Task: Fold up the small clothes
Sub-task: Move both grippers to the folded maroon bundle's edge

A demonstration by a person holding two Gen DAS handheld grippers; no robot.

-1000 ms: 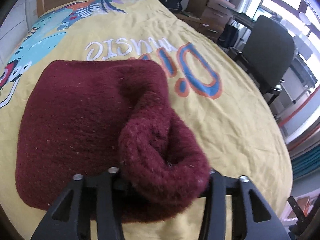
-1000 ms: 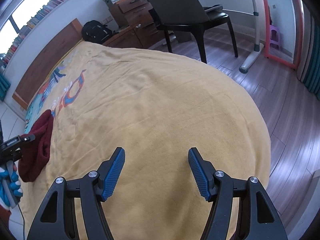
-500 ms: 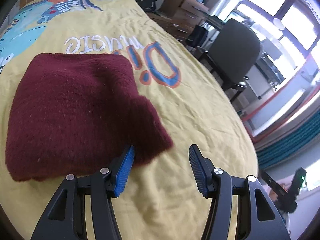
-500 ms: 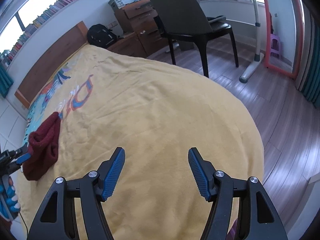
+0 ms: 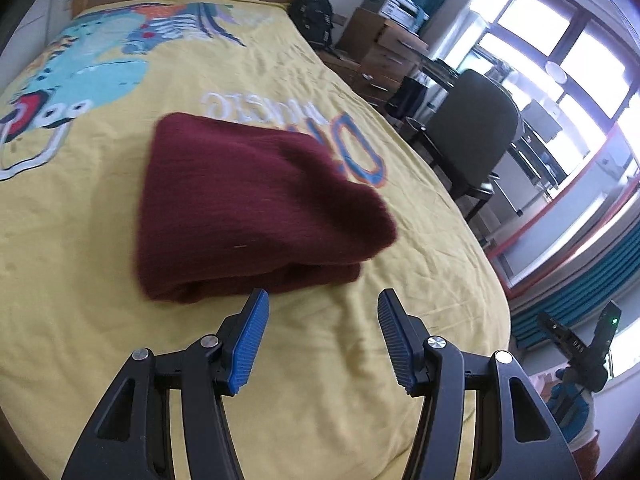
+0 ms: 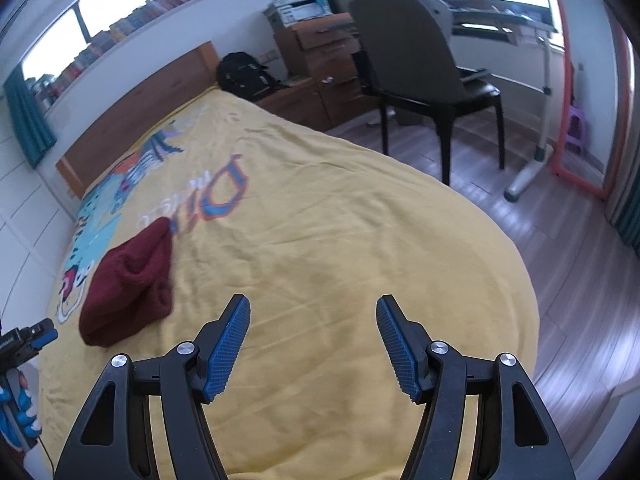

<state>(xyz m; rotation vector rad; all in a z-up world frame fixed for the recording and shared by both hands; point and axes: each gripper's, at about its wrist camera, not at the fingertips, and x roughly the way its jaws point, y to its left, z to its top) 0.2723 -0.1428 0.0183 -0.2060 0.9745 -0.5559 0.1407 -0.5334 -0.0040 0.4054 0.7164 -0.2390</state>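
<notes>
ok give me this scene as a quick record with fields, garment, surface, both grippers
garment: maroon knit, folded over, lying free
surface: yellow bedspread
left gripper: jaws just opened, empty, short of the knit's near edge
right gripper: jaws open, empty, over bare bedspread, knit off to its left
nearby: chair beside the bed

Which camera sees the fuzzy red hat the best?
The left wrist camera. There the red hat lies big and close on the yellow bedspread, folded over, just past the open left claw. The right wrist camera shows the same hat small, off at the left side.
</notes>
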